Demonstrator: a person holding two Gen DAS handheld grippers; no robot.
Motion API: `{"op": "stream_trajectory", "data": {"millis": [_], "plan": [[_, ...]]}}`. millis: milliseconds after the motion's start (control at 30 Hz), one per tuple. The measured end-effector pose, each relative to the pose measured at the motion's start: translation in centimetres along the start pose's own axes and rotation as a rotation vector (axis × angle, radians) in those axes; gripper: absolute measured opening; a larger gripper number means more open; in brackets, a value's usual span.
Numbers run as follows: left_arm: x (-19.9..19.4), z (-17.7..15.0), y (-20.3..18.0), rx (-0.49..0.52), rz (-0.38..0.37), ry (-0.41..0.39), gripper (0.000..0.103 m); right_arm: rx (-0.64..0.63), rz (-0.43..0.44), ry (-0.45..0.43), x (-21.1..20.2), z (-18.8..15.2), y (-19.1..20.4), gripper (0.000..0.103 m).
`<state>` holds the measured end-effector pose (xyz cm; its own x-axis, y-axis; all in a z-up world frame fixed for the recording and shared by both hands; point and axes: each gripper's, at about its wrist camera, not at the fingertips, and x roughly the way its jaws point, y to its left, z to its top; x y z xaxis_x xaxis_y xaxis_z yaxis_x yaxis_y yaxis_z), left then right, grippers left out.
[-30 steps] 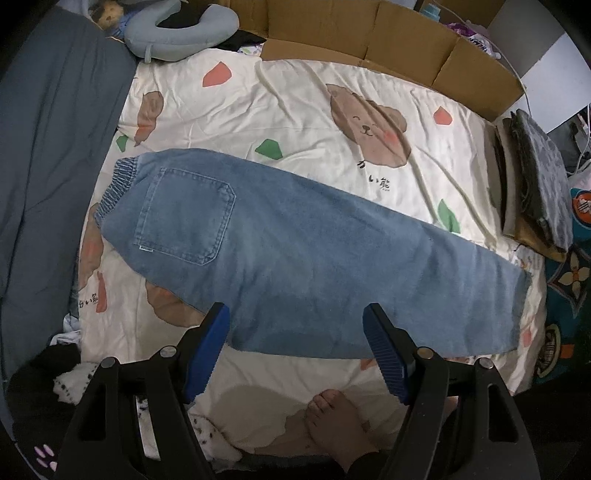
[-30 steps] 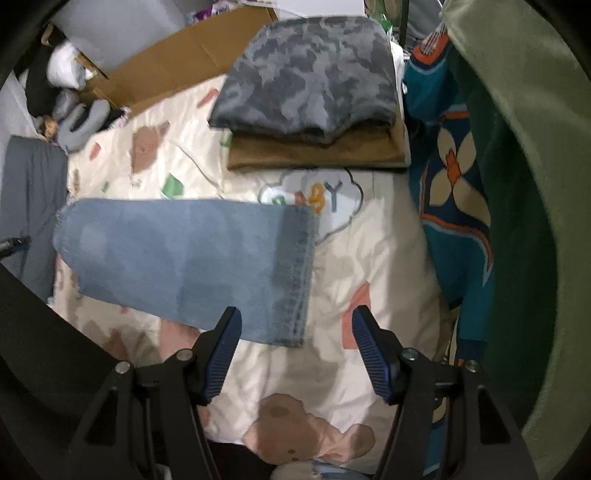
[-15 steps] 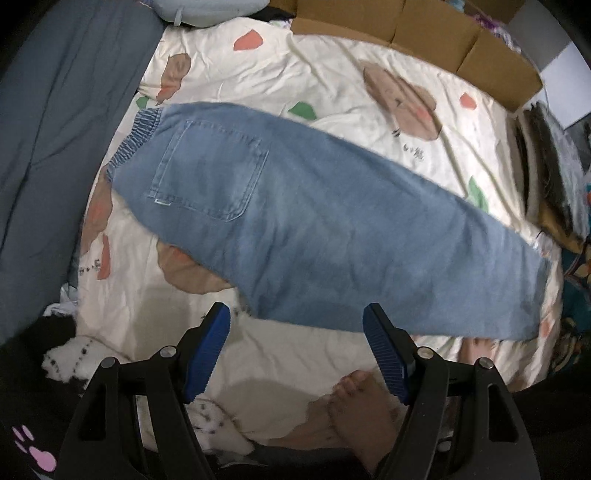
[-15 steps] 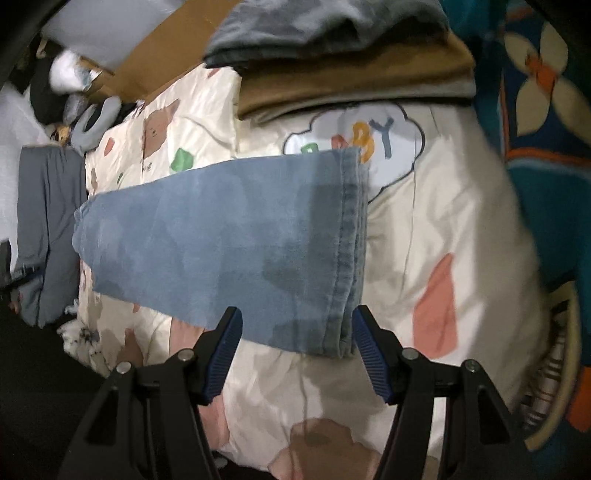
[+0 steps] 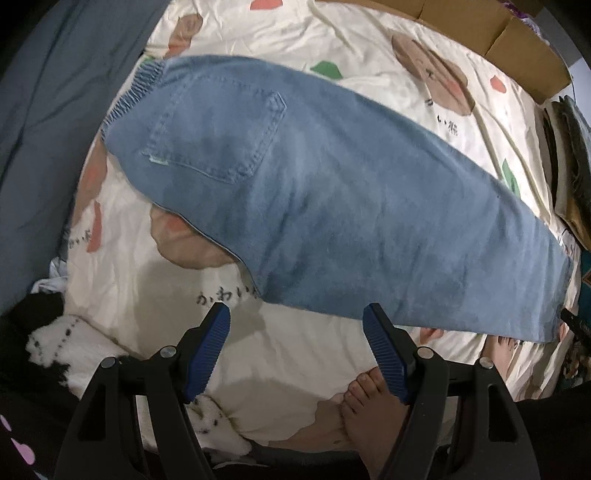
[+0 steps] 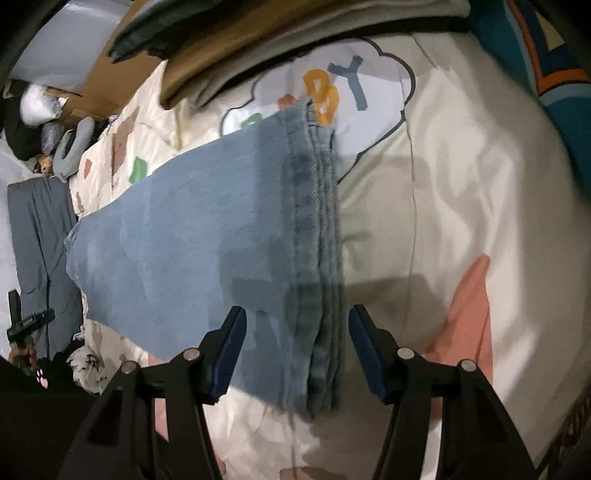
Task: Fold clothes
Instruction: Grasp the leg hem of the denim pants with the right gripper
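We see a cream quilt printed with brown bears, green and coral shapes (image 5: 369,48) spread over the bed, and near its far end a white cloud patch with coloured letters (image 6: 354,85). A dark blue-grey blanket (image 5: 55,92) lies along the quilt's left edge. Flattened brown cardboard (image 5: 480,26) lines the far side. We also note a stack of folded garments, grey over brown (image 6: 229,48), beside the cloud patch, and a teal patterned cloth (image 6: 546,66) to its right. A bare foot (image 5: 373,417) rests at the quilt's near edge, close to a white fluffy fabric with black specks (image 5: 74,347).
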<state>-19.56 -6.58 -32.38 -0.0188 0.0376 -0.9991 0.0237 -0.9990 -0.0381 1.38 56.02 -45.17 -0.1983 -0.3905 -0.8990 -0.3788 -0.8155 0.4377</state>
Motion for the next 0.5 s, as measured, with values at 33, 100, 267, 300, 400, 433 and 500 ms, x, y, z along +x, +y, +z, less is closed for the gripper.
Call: {"op": "stream_trajectory", "data": {"millis": [33,100,267,300,400,433,500], "plan": [[0.3,0.0,-0.2,0.002,0.0,0.008,0.075,0.012,0.01,-0.001,0.3,0.3,-0.2,0.056],[0.6,0.1,-0.5,0.015,0.0,0.019,0.075,0.049,0.042,-0.006,0.8,1.0,-0.9,0.055],[0.7,0.5,-0.9,0.036,-0.009,0.024,0.075,0.08,0.076,-0.01,1.8,1.9,-1.8,0.05],[0.7,0.6,-0.9,0.041,-0.01,0.026,0.075,0.077,0.081,-0.013,1.8,1.9,-1.8,0.05],[1.1,0.6,-1.2,0.051,-0.013,0.033,0.075,0.078,0.083,-0.015,1.8,1.9,-2.0,0.041],[1.1,0.7,-1.3,0.056,-0.016,0.032,0.075,0.084,0.088,-0.009,1.8,1.9,-2.1,0.031],[1.3,0.6,-1.6,0.065,-0.022,0.03,0.075,0.086,0.112,0.005,1.5,1.8,-2.2,0.026]]}}
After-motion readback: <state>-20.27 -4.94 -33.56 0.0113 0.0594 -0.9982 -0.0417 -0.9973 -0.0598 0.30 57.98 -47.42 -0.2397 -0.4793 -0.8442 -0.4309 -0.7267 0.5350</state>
